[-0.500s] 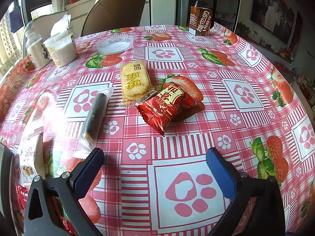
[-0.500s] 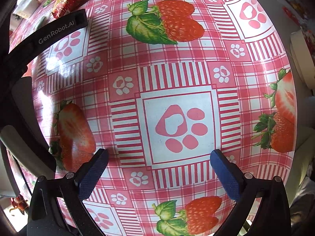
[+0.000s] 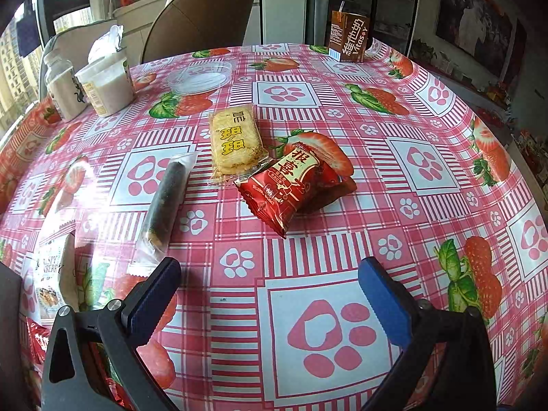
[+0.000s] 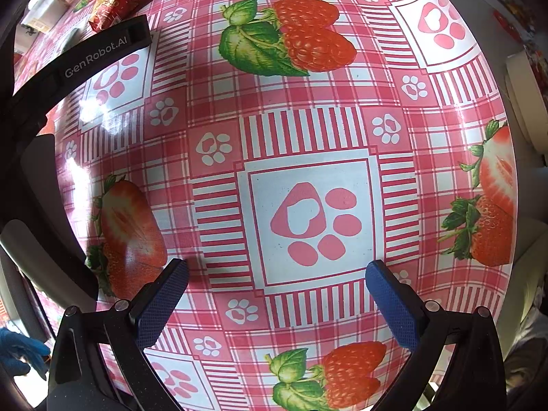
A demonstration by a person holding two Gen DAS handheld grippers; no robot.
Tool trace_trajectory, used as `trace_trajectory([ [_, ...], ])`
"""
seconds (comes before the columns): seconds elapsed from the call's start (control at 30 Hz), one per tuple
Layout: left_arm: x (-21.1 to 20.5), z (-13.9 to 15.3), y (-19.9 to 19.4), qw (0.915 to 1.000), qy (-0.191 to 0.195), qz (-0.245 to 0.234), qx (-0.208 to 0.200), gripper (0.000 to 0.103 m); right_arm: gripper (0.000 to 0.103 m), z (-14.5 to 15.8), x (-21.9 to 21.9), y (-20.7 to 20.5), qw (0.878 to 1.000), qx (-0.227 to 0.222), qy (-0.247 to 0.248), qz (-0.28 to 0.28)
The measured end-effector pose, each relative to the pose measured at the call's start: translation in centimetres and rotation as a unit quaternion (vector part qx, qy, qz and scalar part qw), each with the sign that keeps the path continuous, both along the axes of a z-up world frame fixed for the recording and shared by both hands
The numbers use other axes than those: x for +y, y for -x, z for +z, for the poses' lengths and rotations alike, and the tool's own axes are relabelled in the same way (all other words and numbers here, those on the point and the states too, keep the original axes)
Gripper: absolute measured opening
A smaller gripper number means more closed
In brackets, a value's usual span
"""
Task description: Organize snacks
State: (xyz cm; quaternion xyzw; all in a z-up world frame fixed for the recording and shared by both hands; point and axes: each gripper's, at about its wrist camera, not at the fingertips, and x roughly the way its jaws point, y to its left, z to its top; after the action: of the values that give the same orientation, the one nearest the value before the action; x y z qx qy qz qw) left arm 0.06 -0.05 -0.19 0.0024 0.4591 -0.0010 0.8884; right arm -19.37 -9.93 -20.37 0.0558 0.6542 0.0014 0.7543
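table cover (image 3: pixel 342 260): glossy vinyl cloth, pink-red plaid with strawberry and paw-print panels, glare patches on the left side
left gripper (image 3: pixel 267 279): black frame, blue ribbed pads, jaws spread wide, nothing between them, angled down over bare cloth
right gripper (image 4: pixel 275 279): same build, blue textured pads, jaws wide apart and empty, pointing straight down at a paw-print square
red snack pack (image 3: pixel 291 185): shiny crinkled foil pillow, serrated ends, gold and white label, lies mid-table ahead of the left gripper
rice cracker pack (image 3: pixel 236 142): clear film, flat rectangle, bumpy yellow cracker inside, its near corner touching the red pack
roll snack (image 3: pixel 166 202): long thin cylinder, dark outside, in clear wrap with flat sealed ends, left of the cracker pack, near end just beside the left pad
white snack bag (image 3: pixel 51 274): matte printed pouch, far left edge, partly cut off
drink carton (image 3: pixel 347 36): brown box with straw, upright at the far edge
plastic lid (image 3: pixel 200 77): clear shallow round disc, lying flat
tub (image 3: pixel 106 84): white round container, crumpled film on top
jar (image 3: pixel 65 89): white with clear cap, beside the tub
chair (image 3: pixel 202 10): tan padded back, behind the table
black strap (image 4: pixel 92 58): printed "GenRobot.AI", upper left of the right wrist view
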Motion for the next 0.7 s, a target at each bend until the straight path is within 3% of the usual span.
trace_trajectory([
  [0.7, 0.0, 0.0, 0.0, 1.0000, 0.000, 0.002, 0.001, 0.103, 0.103, -0.4, -0.2, -1.6, 0.999, 0.051, -0.012, 0.009],
])
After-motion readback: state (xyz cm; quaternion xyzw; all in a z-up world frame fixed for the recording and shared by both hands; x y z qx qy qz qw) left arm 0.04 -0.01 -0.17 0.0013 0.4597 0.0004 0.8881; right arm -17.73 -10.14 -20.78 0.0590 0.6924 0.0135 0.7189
